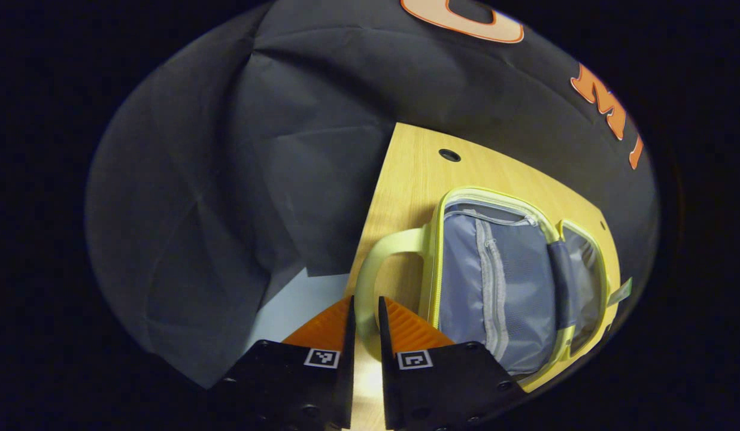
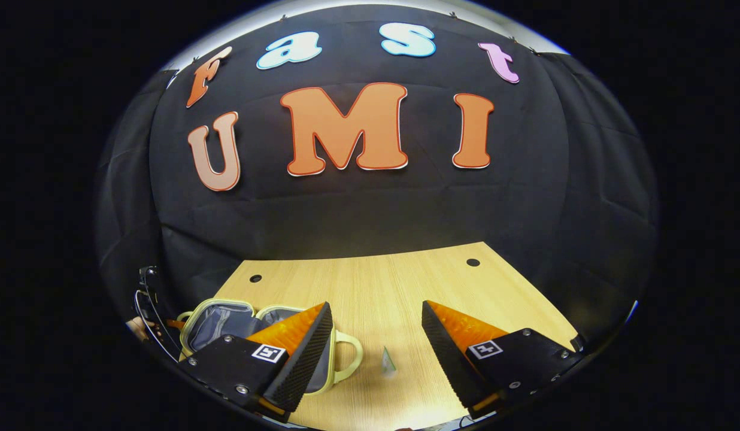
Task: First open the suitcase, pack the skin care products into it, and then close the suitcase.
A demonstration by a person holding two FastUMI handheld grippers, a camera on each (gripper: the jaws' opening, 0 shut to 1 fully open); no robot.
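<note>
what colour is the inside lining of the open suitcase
Grey lining, with a pale yellow-green rim; clearest in the left gripper view.

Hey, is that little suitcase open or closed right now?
Open. In the left gripper view the suitcase lies unzipped on the table, grey lining and mesh pocket exposed. No products visible inside.

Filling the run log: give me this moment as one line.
suitcase: open on table | left gripper: shut on suitcase handle | right gripper: open, holds nothing | small packet: on table
</note>
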